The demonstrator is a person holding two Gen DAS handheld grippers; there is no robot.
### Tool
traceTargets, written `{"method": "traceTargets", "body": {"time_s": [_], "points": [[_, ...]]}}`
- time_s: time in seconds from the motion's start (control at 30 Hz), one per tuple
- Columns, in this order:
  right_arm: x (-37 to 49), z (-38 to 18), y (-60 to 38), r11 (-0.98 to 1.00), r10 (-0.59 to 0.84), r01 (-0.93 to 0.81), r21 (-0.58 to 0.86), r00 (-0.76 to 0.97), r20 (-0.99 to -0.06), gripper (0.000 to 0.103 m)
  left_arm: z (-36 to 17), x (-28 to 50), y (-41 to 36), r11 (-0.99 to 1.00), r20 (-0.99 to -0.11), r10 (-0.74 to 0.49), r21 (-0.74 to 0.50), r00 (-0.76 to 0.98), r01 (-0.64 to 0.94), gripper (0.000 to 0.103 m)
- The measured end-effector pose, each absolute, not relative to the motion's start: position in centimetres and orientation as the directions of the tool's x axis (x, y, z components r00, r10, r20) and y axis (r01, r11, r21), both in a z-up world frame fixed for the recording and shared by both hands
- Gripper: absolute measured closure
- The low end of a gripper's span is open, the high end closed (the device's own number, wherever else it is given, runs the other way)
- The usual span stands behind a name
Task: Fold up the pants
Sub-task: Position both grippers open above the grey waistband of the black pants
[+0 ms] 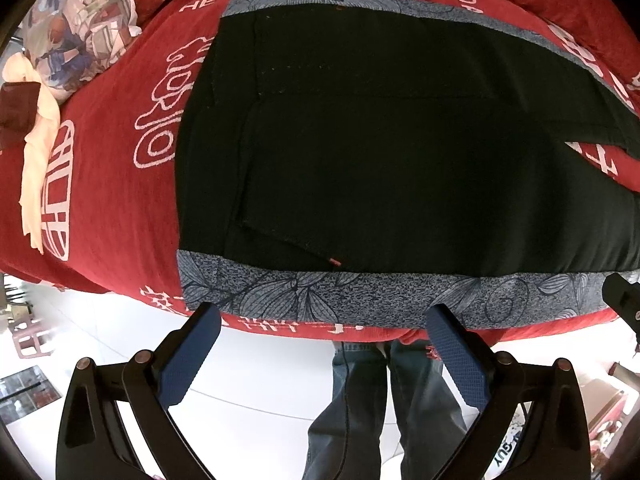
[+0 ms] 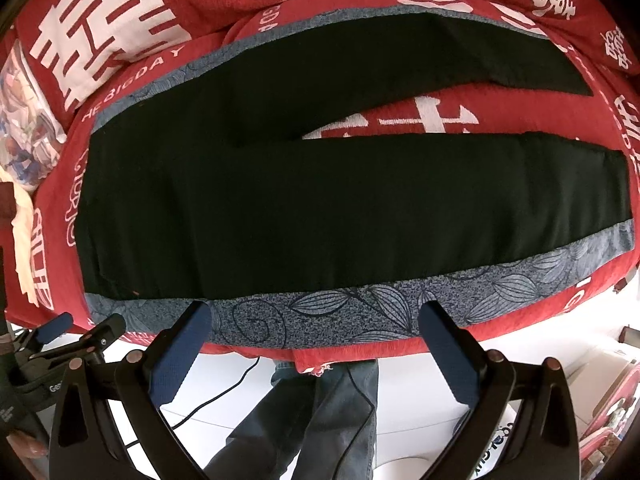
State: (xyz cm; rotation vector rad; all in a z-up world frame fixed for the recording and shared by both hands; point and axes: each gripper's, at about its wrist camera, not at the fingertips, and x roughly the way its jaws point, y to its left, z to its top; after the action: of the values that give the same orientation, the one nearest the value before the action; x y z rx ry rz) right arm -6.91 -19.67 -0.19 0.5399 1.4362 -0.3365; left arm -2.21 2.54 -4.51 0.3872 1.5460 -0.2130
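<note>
Black pants [image 2: 320, 208] with a blue-grey floral side stripe [image 2: 360, 312] lie flat on a red cover. The waist is to the left and both legs spread apart to the right. In the left wrist view the waist part of the pants [image 1: 380, 160] fills the middle. My left gripper [image 1: 324, 316] is open and empty, just above the near floral stripe [image 1: 360, 300] at the waist end. My right gripper [image 2: 316, 312] is open and empty, over the near stripe of the closer leg. The left gripper also shows in the right wrist view [image 2: 80, 332] at the lower left.
The red cover [image 1: 112, 184] with white lettering drapes over the near edge. A printed pillow [image 1: 76, 28] and a cream cloth [image 1: 36, 152] lie at the far left. Below are a white floor [image 1: 260, 380], the person's jeans [image 1: 384, 400] and a black cable [image 2: 224, 392].
</note>
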Motion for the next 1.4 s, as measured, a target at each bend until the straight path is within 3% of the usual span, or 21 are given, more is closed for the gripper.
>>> {"method": "traceTargets", "body": {"time_s": [1.4], "points": [[-7.7,-1.8,-20.4,0.811,0.143,0.551,0.2,0.145,-0.979,0.0,-5.7,-2.2,2.8,0.927,-0.993,0.121,0.116,0.008,0.356,0.0]]}}
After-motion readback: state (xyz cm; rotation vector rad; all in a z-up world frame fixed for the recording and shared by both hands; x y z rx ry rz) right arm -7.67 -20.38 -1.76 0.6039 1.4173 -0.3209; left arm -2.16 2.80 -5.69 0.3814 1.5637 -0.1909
